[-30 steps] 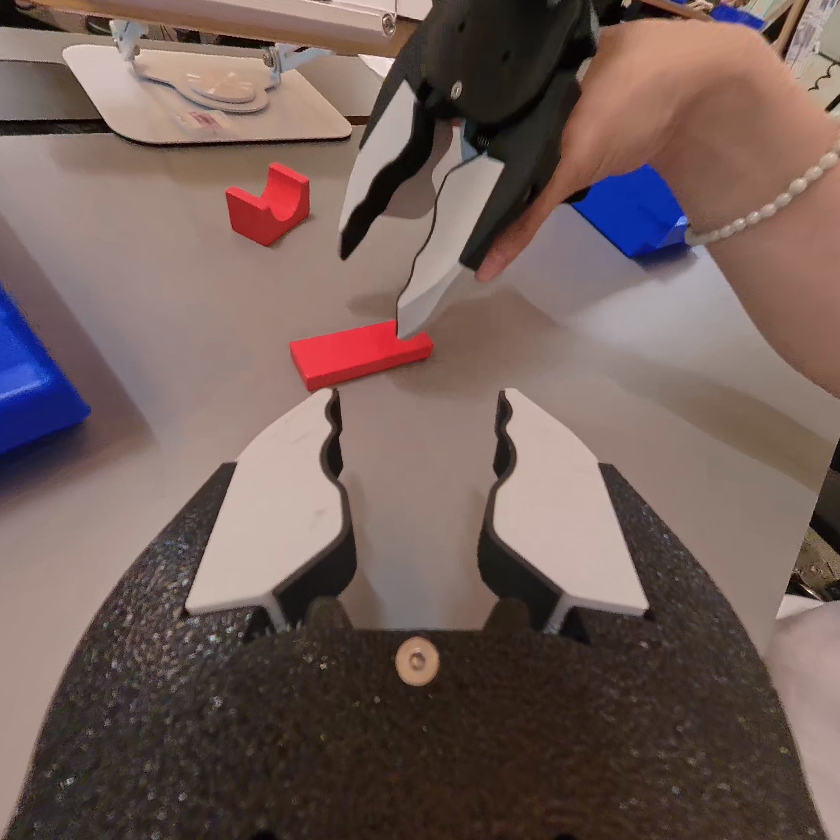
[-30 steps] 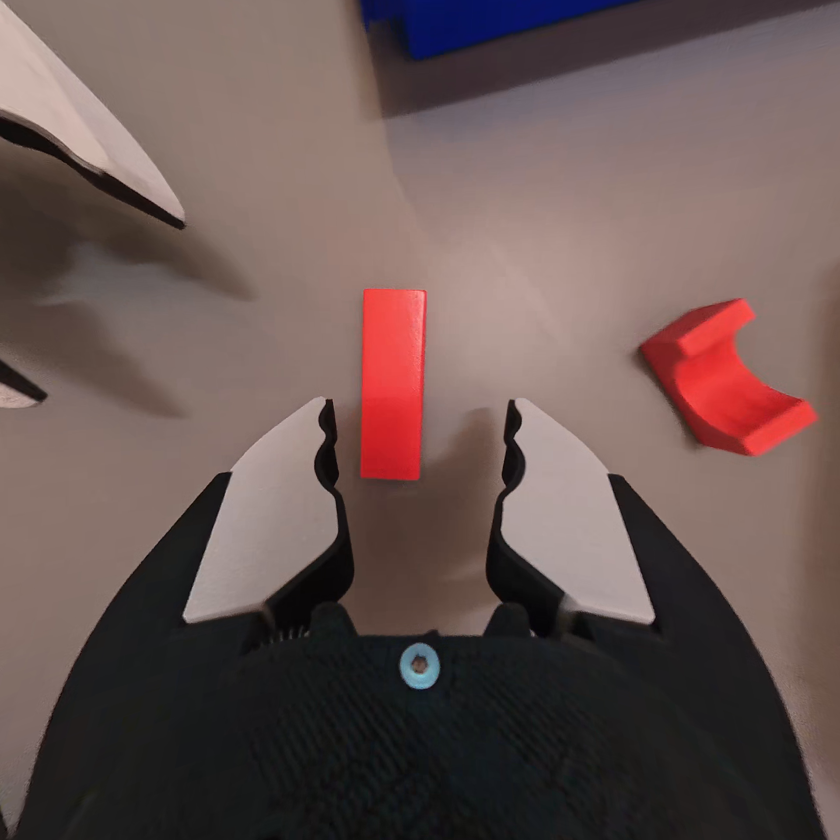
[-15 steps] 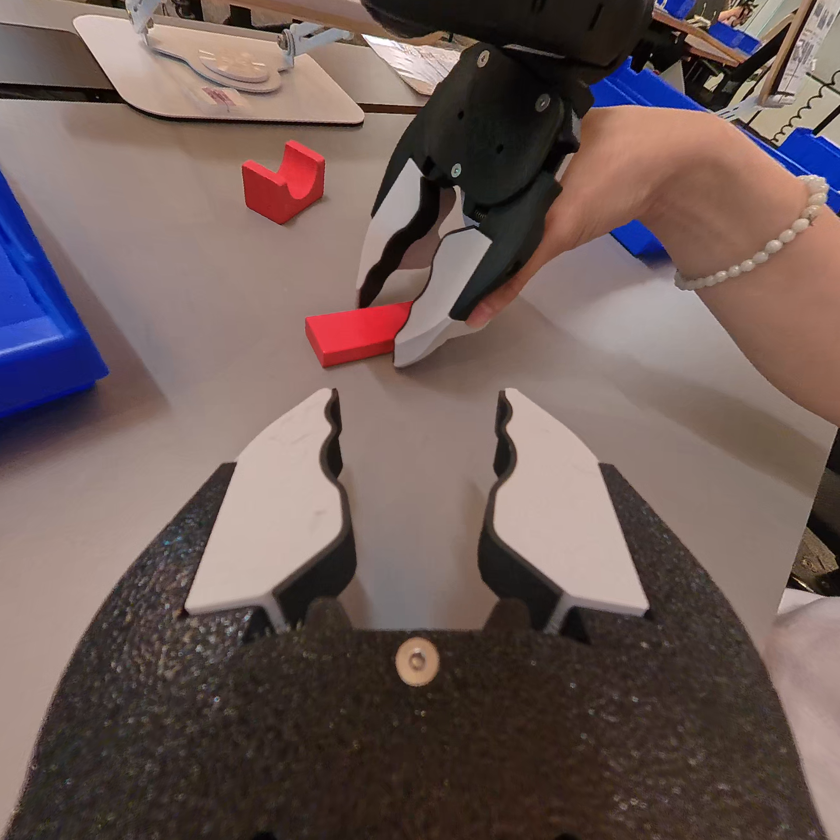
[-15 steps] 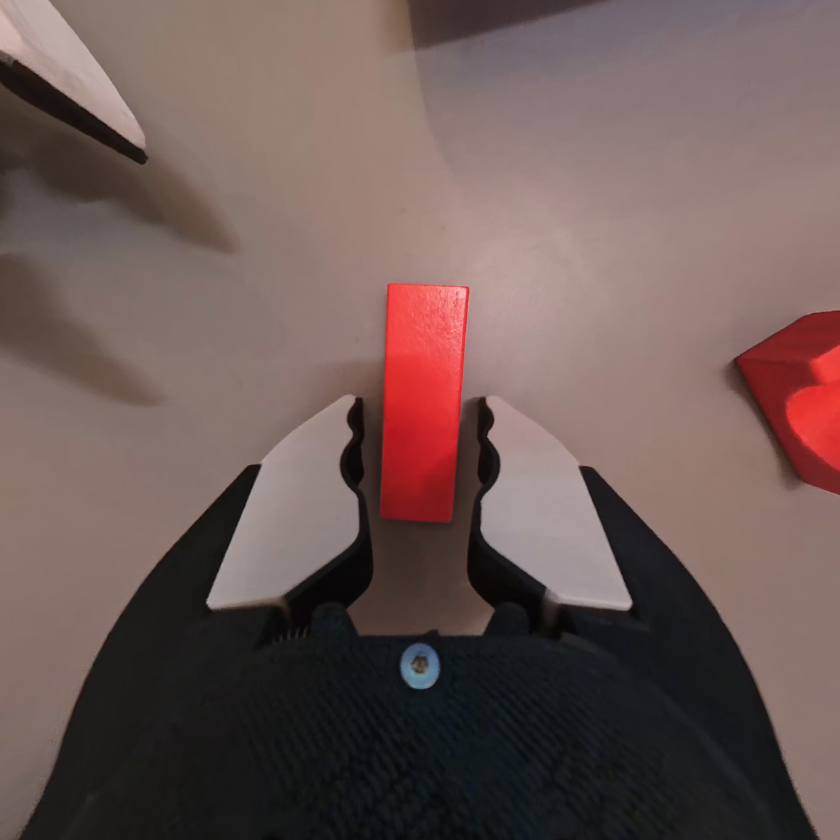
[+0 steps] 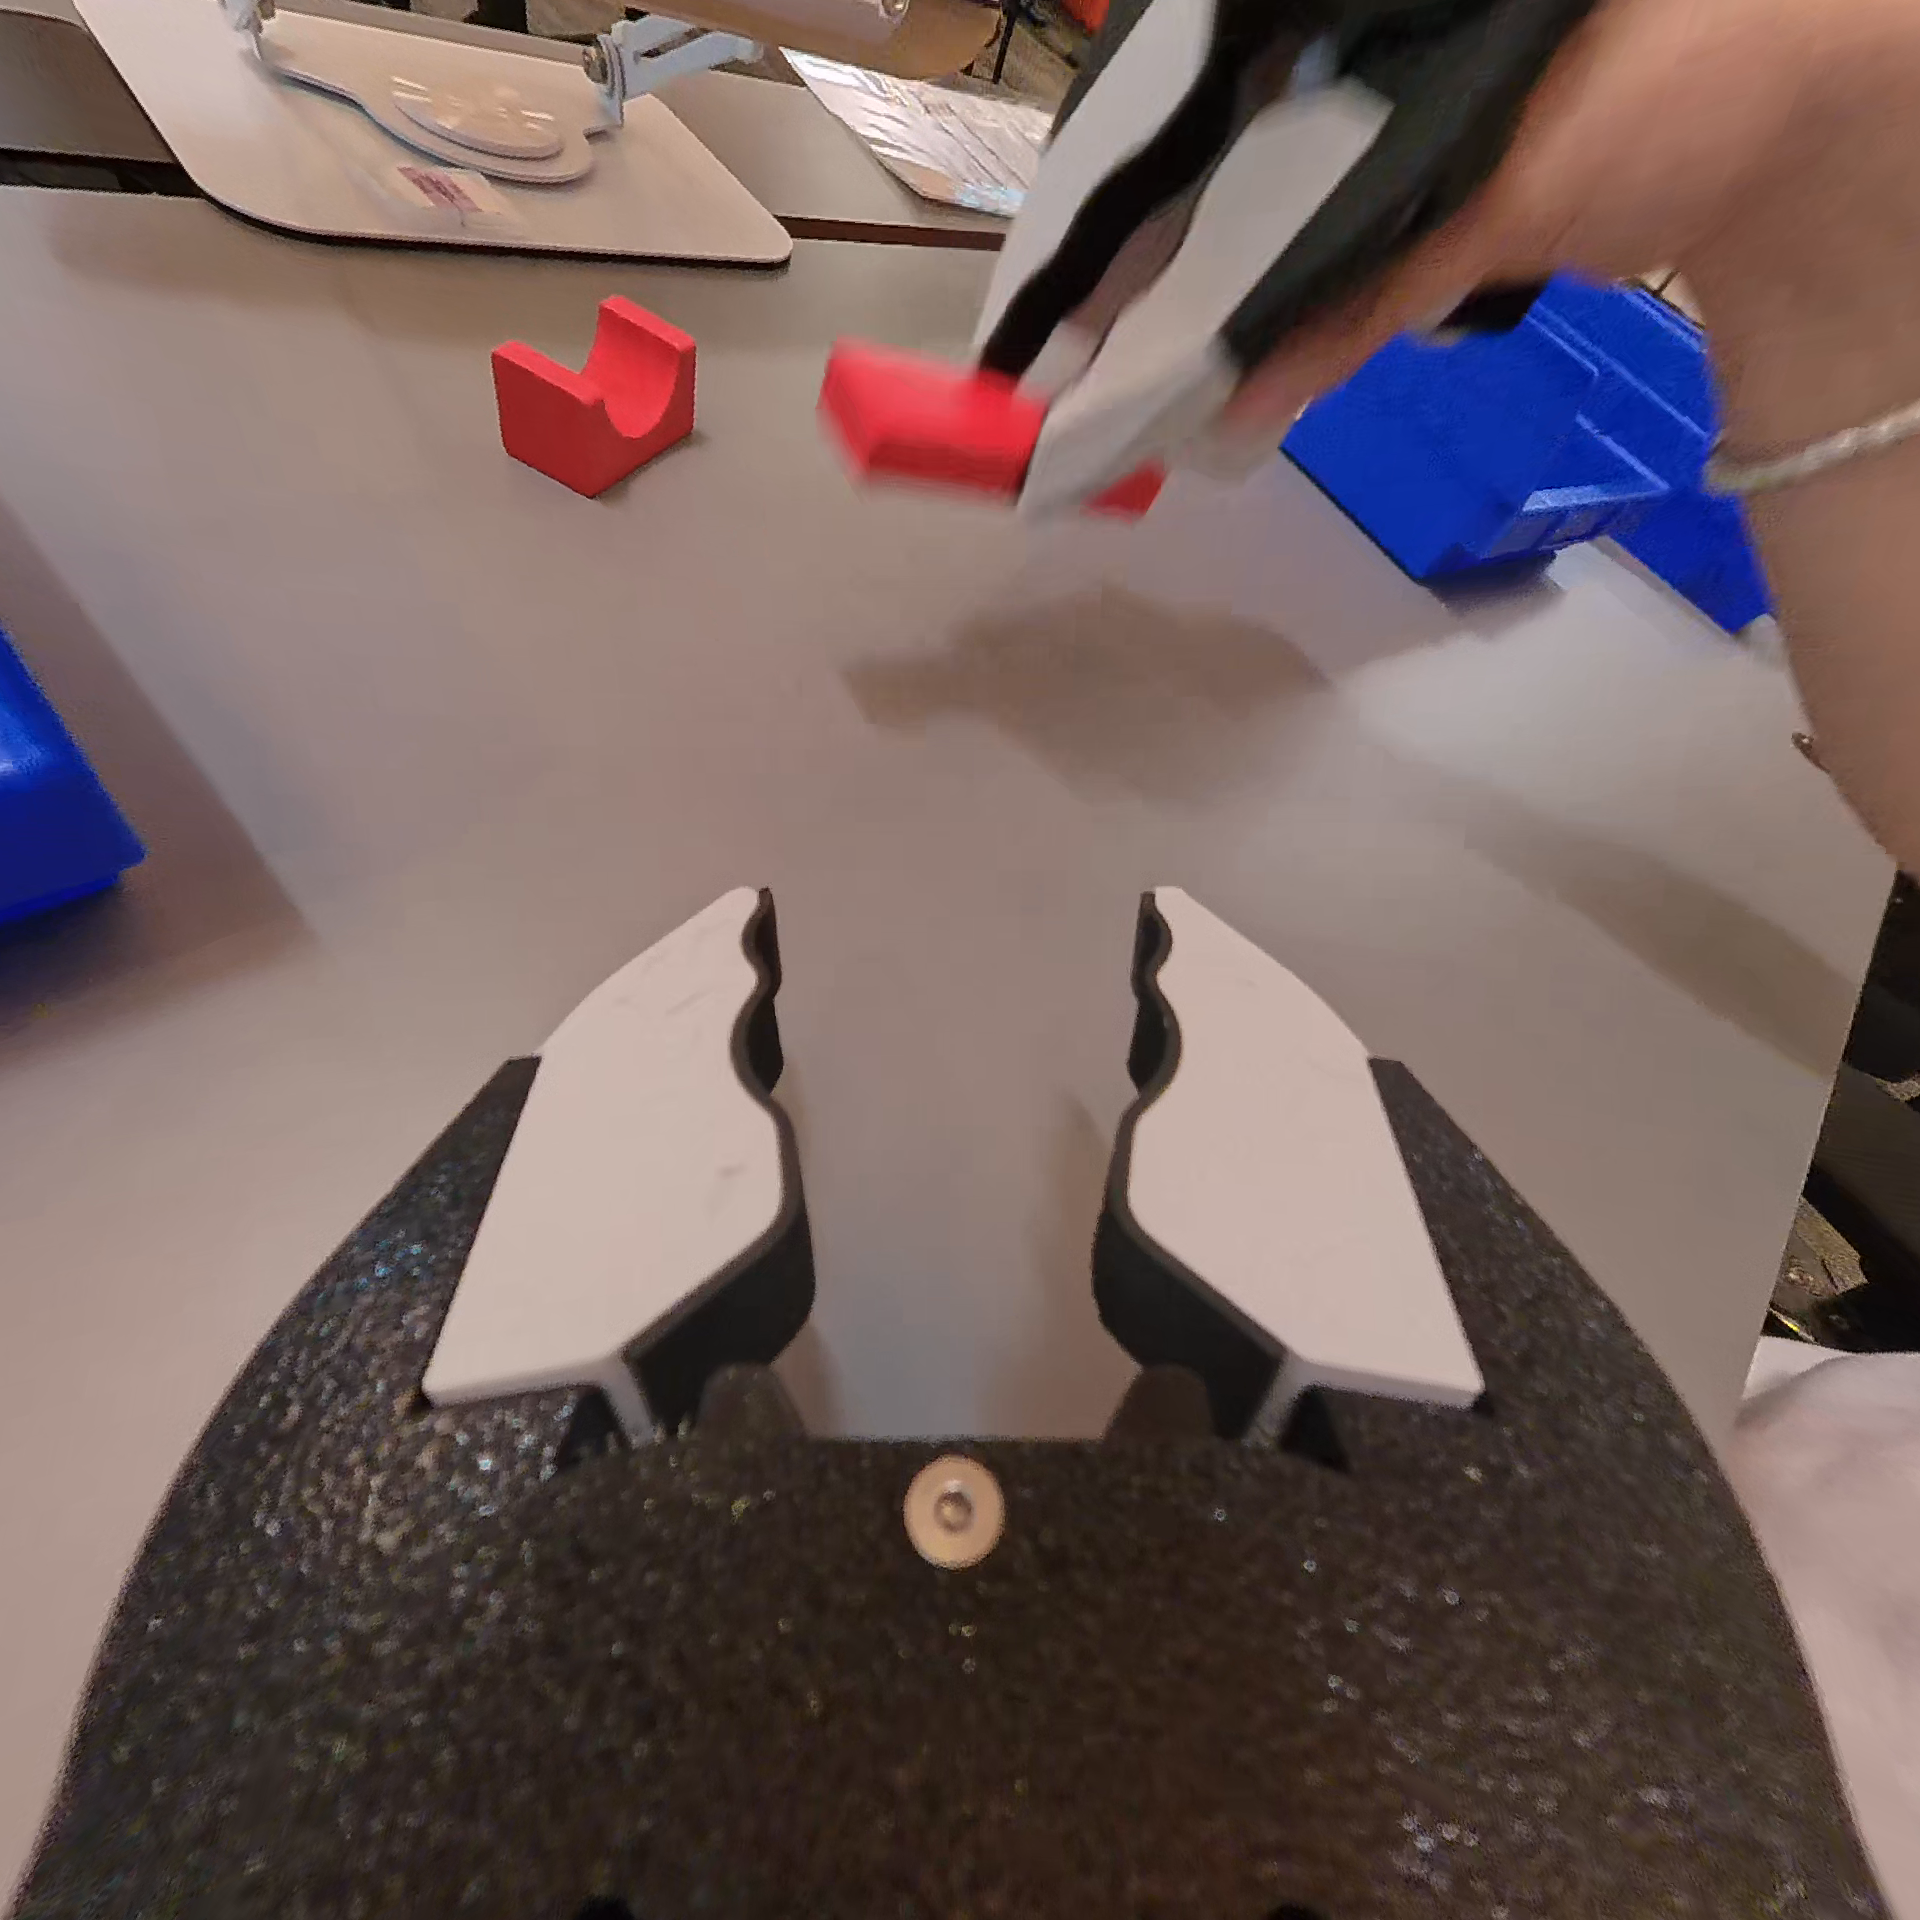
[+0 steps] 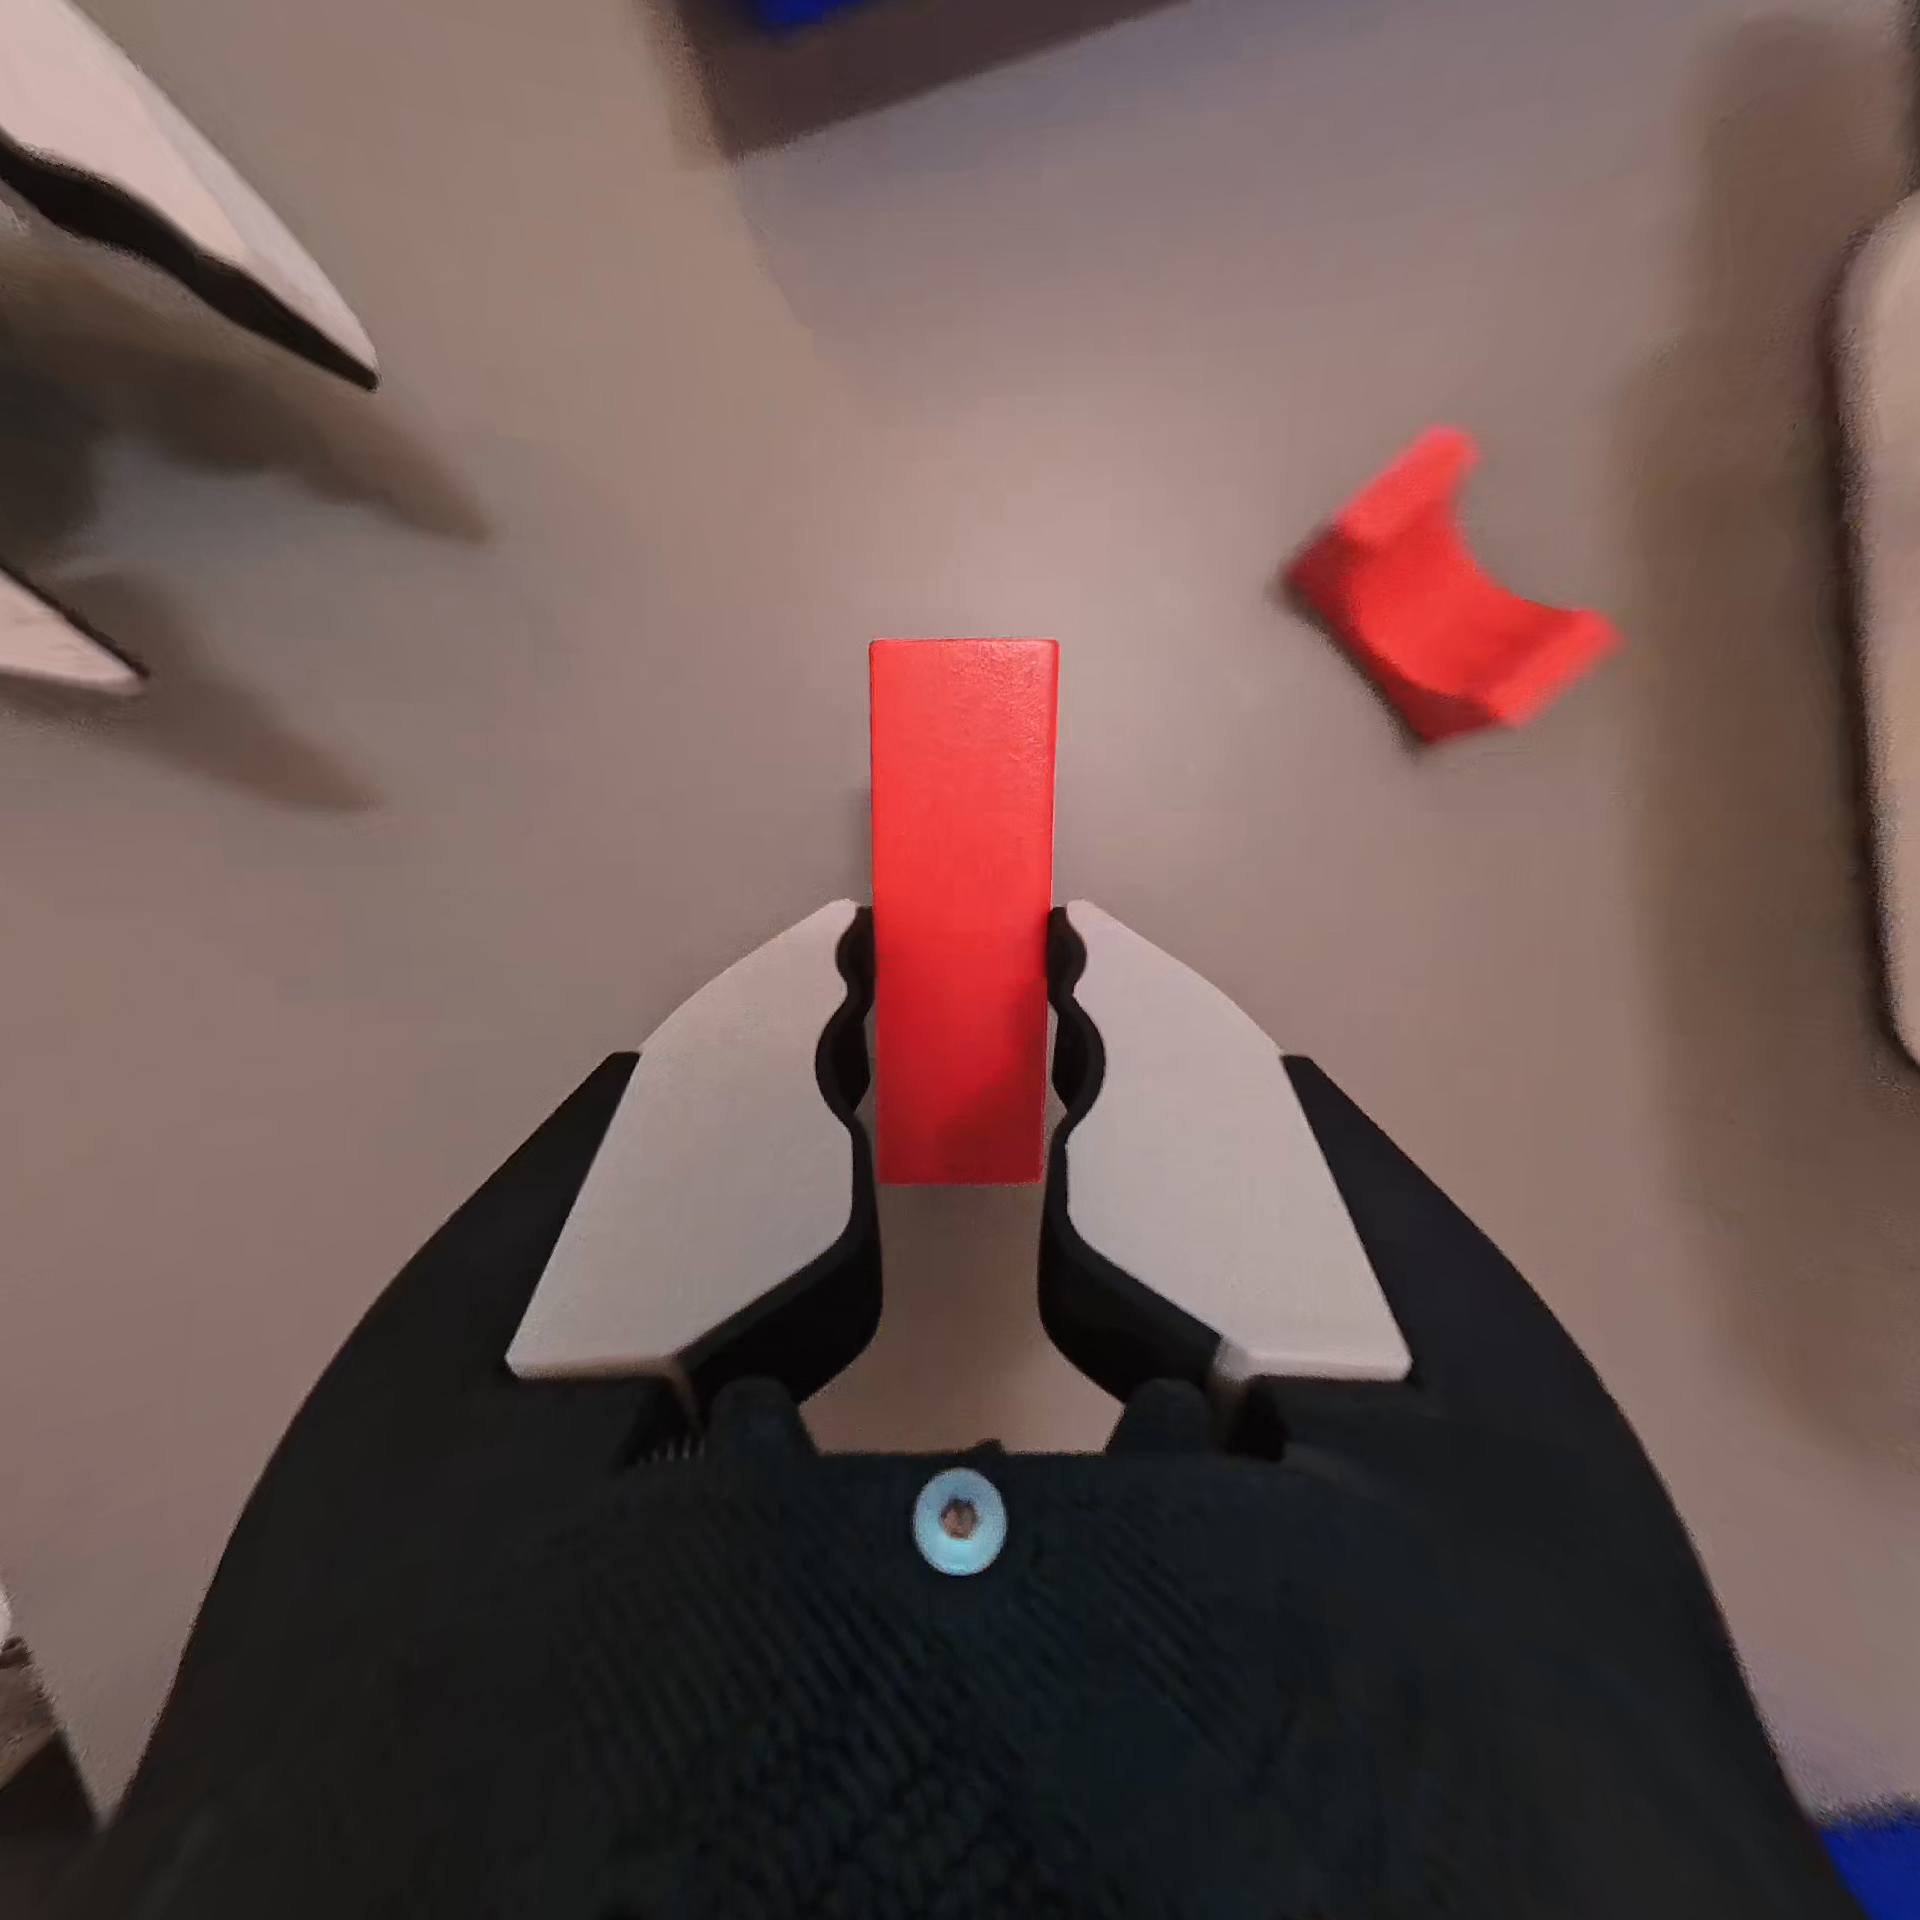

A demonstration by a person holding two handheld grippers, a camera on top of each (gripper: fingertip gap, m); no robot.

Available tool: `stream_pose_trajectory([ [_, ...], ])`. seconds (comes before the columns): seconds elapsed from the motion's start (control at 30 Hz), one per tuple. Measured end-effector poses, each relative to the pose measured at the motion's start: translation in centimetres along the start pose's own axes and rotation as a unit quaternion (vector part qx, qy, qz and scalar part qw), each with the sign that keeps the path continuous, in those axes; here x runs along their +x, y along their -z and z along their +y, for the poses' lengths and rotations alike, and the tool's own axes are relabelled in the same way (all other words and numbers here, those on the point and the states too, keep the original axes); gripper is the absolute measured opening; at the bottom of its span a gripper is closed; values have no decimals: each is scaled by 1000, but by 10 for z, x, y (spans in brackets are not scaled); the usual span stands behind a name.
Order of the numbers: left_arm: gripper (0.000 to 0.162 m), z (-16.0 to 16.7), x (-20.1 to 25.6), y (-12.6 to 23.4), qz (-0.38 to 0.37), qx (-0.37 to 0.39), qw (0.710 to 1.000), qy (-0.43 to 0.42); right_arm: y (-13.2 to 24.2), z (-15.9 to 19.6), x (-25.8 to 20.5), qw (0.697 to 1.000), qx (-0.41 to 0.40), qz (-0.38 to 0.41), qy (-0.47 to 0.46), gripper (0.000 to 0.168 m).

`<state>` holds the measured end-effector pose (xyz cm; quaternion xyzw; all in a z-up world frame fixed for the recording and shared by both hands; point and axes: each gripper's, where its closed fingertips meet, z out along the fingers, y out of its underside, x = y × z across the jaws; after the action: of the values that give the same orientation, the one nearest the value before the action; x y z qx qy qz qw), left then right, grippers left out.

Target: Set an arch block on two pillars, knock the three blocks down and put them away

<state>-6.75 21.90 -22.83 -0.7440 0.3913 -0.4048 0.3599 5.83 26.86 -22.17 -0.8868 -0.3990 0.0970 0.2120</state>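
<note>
My right gripper is shut on a flat red rectangular block and holds it above the grey table. In the left wrist view the same block hangs blurred in that gripper, with its shadow on the table below. A red block with a half-round groove sits on the table to the left of it; it also shows in the right wrist view. My left gripper is open and empty, low over the table near the front. A person's hand holds the right gripper.
Blue bins stand at the right and at the left edge. A white flat stand base lies at the back of the table. The table's right edge drops off beside my left gripper. Tip to tip, the grippers are about 15 cm apart.
My right gripper closed on the flat red block and lifted it off the table, moving it up and away. My left gripper stayed open and drew back a little.
</note>
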Motion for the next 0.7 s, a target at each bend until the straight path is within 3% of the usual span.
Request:
stream_pose_trajectory([
  [0.17,65,3,2,-5,5,-4,1000,2,127,40,69,990,44,109,-74,32],
  [0.27,65,2,5,-9,10,-4,1000,1,190,96,114,975,28,177,-131,32],
  [0.37,65,-1,9,-13,15,0,1000,1,229,161,148,953,16,215,-214,32],
  [0.53,65,-1,15,-20,25,-5,1000,-1,230,237,177,925,41,204,-317,32],
  [0.7,65,-3,20,-25,28,-11,1000,-7,183,281,195,916,16,161,-368,32],
])
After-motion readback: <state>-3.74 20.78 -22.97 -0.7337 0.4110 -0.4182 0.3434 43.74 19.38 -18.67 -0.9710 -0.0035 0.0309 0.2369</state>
